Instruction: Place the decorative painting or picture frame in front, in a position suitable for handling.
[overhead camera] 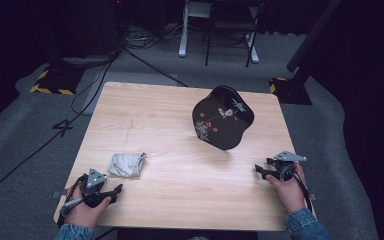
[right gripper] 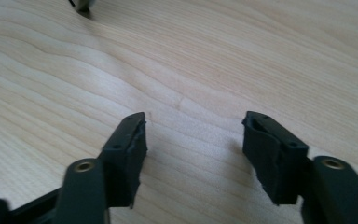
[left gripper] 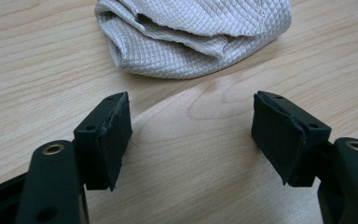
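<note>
A crumpled grey-white cloth [overhead camera: 127,164] lies on the wooden table [overhead camera: 170,130] at the front left; in the left gripper view the cloth [left gripper: 191,37] sits just beyond my jaws. My left gripper [overhead camera: 116,190] rests near the front left edge, open, with bare wood between its pads [left gripper: 114,137]. A black lobed tray [overhead camera: 223,118] painted with flowers and a bird stands at the right of centre. My right gripper [overhead camera: 259,170] rests at the front right, open and empty, pointing left over bare table [right gripper: 191,79].
Beyond the table, cables [overhead camera: 95,75] run over a grey floor. A chair and stand legs [overhead camera: 220,35] are at the back, and black bases with yellow-striped edges [overhead camera: 55,80] stand at both sides.
</note>
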Available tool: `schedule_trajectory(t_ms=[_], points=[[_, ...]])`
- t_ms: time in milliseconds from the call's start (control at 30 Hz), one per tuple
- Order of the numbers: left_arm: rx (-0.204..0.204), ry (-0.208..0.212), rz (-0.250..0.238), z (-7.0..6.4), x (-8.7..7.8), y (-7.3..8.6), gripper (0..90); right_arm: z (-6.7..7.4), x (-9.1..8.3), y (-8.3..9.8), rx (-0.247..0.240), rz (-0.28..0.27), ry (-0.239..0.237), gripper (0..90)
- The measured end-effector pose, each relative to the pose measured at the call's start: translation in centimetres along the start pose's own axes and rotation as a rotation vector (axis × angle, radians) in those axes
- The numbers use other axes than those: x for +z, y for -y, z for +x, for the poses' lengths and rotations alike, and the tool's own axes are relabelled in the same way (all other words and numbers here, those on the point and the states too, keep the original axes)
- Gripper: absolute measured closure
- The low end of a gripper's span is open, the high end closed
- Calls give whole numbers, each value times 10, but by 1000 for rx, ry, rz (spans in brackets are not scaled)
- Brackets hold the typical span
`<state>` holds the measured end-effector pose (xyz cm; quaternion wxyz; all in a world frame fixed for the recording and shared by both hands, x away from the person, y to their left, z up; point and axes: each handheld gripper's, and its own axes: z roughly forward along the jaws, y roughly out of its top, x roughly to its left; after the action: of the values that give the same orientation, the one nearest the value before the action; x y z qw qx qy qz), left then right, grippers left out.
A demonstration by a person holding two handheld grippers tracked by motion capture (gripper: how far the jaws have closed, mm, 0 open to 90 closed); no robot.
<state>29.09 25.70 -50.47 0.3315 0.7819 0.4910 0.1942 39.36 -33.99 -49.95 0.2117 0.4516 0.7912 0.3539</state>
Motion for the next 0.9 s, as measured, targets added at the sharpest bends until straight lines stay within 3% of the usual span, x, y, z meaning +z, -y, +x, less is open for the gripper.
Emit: schedule_trajectory(t_ms=[333,533,633,767,900], points=[[-4,1,-2,0,1,0,287,15,-27,-40,9,-178,-121,477],[2,-3,1,0,1,-1,287,18,-45,-82,13,-251,-220,499],[1,-3,1,0,1,-1,287,19,-49,-97,-3,-267,-212,484],[1,-3,1,0,1,-1,287,17,-46,-131,-21,-292,-216,460],[2,-3,0,0,1,-1,287,15,-40,-143,-19,-291,-210,459]])
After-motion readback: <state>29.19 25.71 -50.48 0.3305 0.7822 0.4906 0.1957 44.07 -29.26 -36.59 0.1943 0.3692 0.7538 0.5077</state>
